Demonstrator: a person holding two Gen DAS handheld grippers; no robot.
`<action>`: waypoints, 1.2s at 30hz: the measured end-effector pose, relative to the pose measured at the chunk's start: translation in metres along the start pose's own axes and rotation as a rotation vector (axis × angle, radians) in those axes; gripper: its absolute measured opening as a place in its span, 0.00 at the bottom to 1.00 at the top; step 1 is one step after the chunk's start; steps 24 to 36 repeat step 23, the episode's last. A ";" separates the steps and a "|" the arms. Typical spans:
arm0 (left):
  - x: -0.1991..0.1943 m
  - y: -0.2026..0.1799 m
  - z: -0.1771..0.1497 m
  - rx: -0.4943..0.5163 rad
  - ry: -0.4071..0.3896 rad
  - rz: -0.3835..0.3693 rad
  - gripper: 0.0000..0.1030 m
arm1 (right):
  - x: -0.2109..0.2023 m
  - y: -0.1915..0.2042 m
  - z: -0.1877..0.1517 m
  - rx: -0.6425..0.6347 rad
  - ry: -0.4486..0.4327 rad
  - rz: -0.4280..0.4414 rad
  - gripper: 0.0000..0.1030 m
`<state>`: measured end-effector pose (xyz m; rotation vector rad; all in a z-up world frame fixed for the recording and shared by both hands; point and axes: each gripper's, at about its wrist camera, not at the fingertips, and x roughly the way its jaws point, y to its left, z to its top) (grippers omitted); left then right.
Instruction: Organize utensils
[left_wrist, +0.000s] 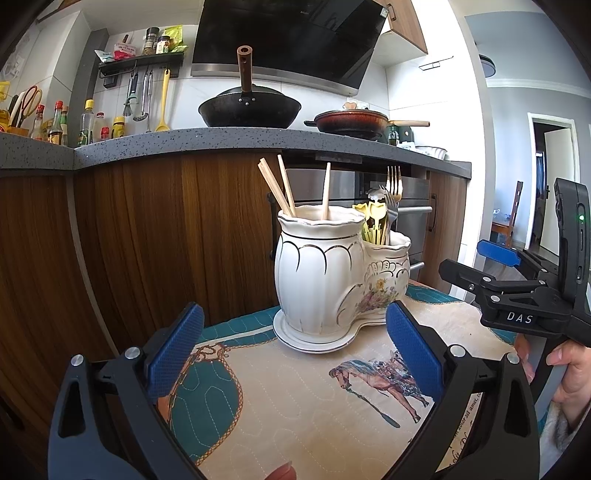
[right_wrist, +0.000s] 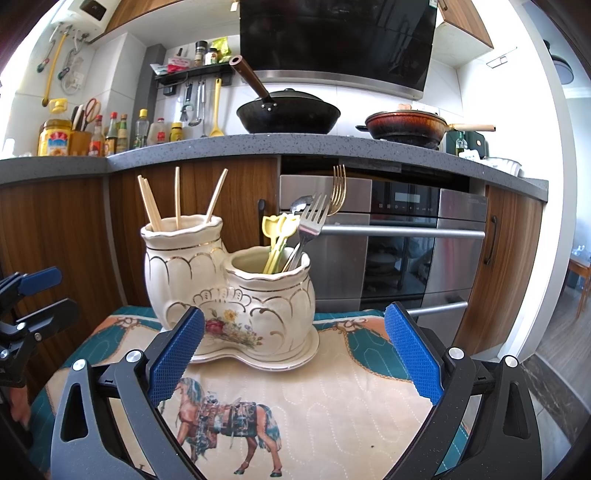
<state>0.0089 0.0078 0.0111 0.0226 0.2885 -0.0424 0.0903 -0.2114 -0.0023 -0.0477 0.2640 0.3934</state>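
Two grippers: the left gripper (left_wrist: 295, 354) and the right gripper (right_wrist: 295, 354) both have their blue pads wide apart and hold nothing.
Holder: the white ceramic holder (right_wrist: 229, 288) stands on its saucer on the quilted mat (right_wrist: 332, 398), at 12 o'clock from both grippers and near them, touching neither.
Tall pot: the chopsticks (left_wrist: 280, 184) stand here, four as far as I can count, leaning in different directions.
Low pot: the silver fork (right_wrist: 312, 221), the gold fork (right_wrist: 339, 188), a spoon (right_wrist: 301, 203) and the yellow picks (right_wrist: 279, 230) are crowded together; it sits at 3 o'clock from the tall pot in the right wrist view.
Loose utensils: none is visible on the mat, so I judge the sorting is almost done or not yet started; I cannot tell which.
Step in hand: probably to choose one piece and reach for it.
Good practice: approach from above, take only one handle, near its top end, and lift it straight up so that the neighbours are not dragged.
Support: the other gripper may steady the holder wall, because the ceramic can slide on the soft cloth.
Risk: the forks can hook each other; the holder may tip.
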 end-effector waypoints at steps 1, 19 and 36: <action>0.000 0.000 0.000 -0.001 0.001 0.000 0.95 | 0.000 0.000 0.000 0.000 0.000 0.000 0.94; 0.002 0.000 0.001 -0.001 0.013 -0.009 0.95 | 0.000 0.000 0.000 0.000 0.001 0.000 0.94; 0.003 0.000 0.001 -0.002 0.014 -0.010 0.95 | 0.000 0.000 0.000 -0.001 0.000 0.000 0.94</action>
